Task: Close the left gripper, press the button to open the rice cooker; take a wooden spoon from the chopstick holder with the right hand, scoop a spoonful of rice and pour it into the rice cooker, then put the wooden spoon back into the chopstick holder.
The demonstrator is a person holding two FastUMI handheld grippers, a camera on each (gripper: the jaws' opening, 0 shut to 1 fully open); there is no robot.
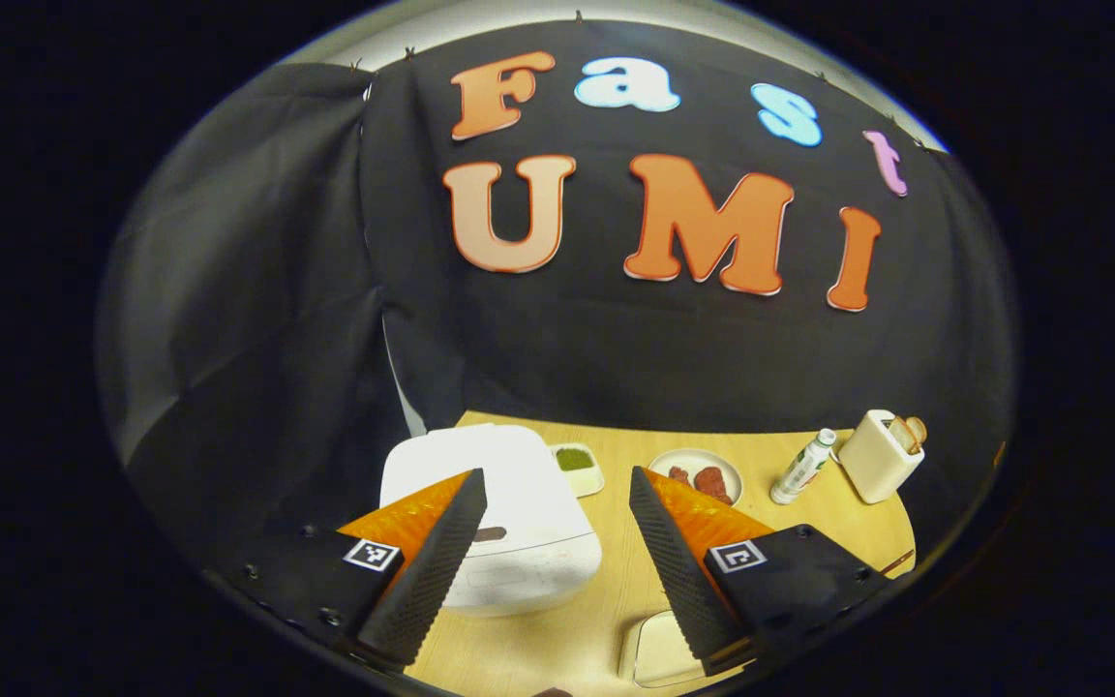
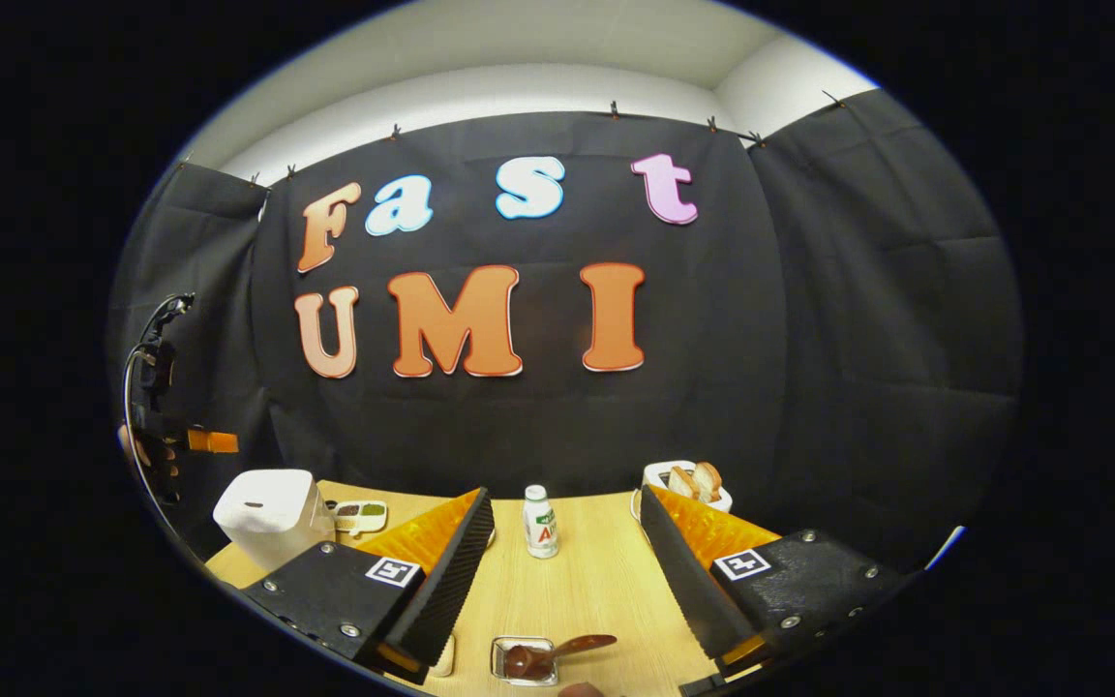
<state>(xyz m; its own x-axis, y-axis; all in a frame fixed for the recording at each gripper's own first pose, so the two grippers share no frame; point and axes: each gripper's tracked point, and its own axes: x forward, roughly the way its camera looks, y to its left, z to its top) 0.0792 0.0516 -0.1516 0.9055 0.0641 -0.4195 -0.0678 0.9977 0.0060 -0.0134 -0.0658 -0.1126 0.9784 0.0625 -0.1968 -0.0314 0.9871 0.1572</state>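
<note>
left gripper view: left gripper [image 1: 557, 542] hangs over the wooden table [image 1: 616, 620] with its jaws spread wide, nothing between them. So the "close it first" bit hasn't happened yet.

rice cooker: white rice cooker [image 1: 495, 518] sits near-left, lid down, partly behind the left finger. There's a dark mark on the lid front that I'd guess is the button, can't swear to it.

other stuff there: small dish of green stuff [image 1: 577, 467] just right of the cooker, plate with reddish food [image 1: 698, 476] further right, a bottle [image 1: 802, 468], then a toaster with bread [image 1: 880, 455] at the far right. A pale tray [image 1: 659, 653] at the near edge.

right gripper view: right gripper [image 2: 567, 571] is also wide open and holding nothing. Bottle [image 2: 540, 521] stands far-centre between the fingers, toaster [image 2: 688, 484] far right, cooker [image 2: 272, 518] far left.

spoon: a wooden spoon [image 2: 557, 651] lies in a small clear holder [image 2: 524, 660] right at the near edge, below the fingers. That's the thing to grab.

what could go wrong: if the left jaws stay open, the fingers could straddle the button and press nothing, or shove the cooker back. Spoon handle lies low, so the right fingers could knock the holder instead of pinching it.
</note>
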